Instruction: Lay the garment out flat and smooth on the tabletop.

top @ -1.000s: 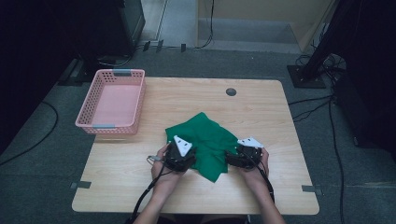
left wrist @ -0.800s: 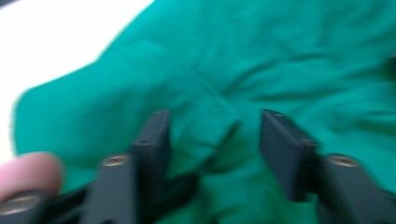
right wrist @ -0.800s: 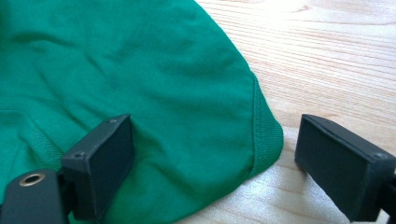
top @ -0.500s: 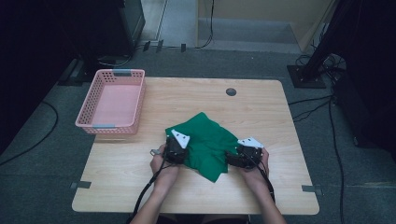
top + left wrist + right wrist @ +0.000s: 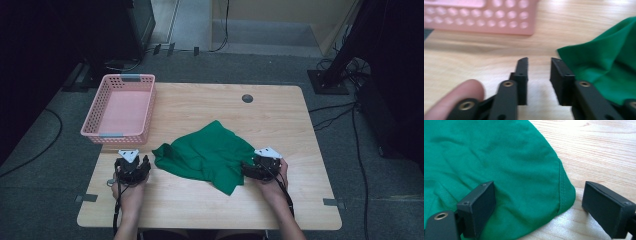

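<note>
Wooden table (image 5: 200, 105) carries a crumpled green cloth (image 5: 207, 155) just right of the pink basket (image 5: 120, 107). Left gripper (image 5: 537, 72), jaws just reopened to a narrow empty gap, sits left of the cloth; right gripper (image 5: 537, 202) straddles a hemmed corner, jaws wide and unclamped. Judged step: spreading the cloth; next, close the right jaws on that corner.

Plain green cloth (image 5: 210, 157), pink perforated basket (image 5: 120, 107), pale wood-grain table (image 5: 200, 102), black tools.
</note>
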`<state>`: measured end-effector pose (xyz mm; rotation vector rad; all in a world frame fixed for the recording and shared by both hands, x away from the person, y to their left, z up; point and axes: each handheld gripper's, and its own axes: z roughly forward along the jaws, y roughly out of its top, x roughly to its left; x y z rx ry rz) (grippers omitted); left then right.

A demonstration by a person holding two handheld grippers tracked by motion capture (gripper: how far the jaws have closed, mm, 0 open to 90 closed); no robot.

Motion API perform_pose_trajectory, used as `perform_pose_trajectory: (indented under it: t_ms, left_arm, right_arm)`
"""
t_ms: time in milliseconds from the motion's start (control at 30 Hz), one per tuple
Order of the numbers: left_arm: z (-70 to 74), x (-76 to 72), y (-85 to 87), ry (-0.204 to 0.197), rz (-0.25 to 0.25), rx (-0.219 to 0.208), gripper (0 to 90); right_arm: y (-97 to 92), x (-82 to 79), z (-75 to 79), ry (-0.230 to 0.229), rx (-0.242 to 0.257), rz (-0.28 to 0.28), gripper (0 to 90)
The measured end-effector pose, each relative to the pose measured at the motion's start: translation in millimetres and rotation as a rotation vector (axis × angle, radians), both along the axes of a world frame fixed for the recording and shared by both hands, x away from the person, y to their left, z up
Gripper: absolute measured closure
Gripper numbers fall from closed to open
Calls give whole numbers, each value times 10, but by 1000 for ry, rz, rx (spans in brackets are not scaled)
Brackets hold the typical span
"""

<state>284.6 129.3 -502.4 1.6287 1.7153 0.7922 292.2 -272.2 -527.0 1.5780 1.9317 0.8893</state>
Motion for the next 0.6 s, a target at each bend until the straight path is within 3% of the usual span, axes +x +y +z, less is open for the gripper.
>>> perform_pose_trajectory:
  t_ms: [100,233,367,467,533,600]
  left_arm:
    - [44,-106,-78,-49,-39,-35,584]
    - [100,-297,-505,-86,-219,-24,522]
    - [82,-481,-1018,-77,-405,-30,503]
    - [40,-569,-1353,-58,-513,-3,488]
    - [7,-576,-1521,-39,-550,25,478]
    - [-18,-549,-1602,-21,-553,39,479]
  right_arm:
    - [0,0,0,0,0,-1,118]
    - [1,-1,0,0,1,-2,118]
    - [-8,-8,1,0,9,-1,112]
    - [-16,-14,1,3,15,4,104]
    - [-21,-16,0,4,19,8,89]
    - [-23,-18,0,4,23,9,87]
